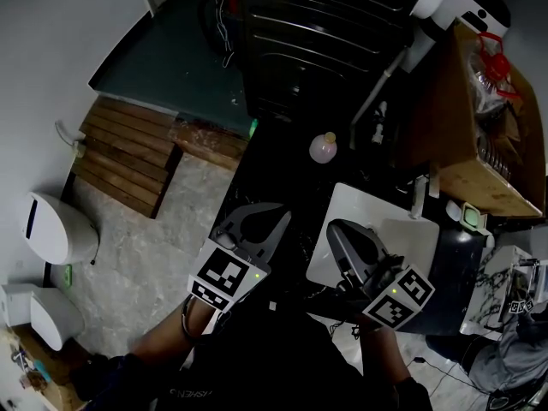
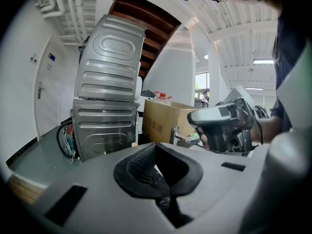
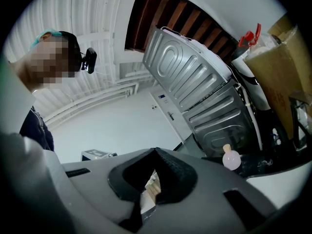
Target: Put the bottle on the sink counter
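Note:
A small round pink bottle (image 1: 323, 147) with a pale cap stands upright on the dark sink counter (image 1: 274, 165), beyond the white basin (image 1: 360, 208). In the right gripper view the bottle (image 3: 231, 157) shows ahead and to the right, in front of the grey machines. My left gripper (image 1: 272, 218) hovers over the counter's left part, shut and empty, its pads meeting (image 2: 156, 146). My right gripper (image 1: 340, 228) hangs over the basin, also shut with nothing in it (image 3: 155, 152). Both are well short of the bottle. The left gripper view shows the right gripper (image 2: 226, 126) held in a hand.
Two stacked grey washing machines (image 1: 300, 41) stand behind the counter. A cardboard box (image 1: 467, 118) sits at the right, with a faucet (image 1: 419, 197) at the basin's far edge. On the floor to the left are a wooden slat platform (image 1: 128, 157) and a white toilet (image 1: 51, 225).

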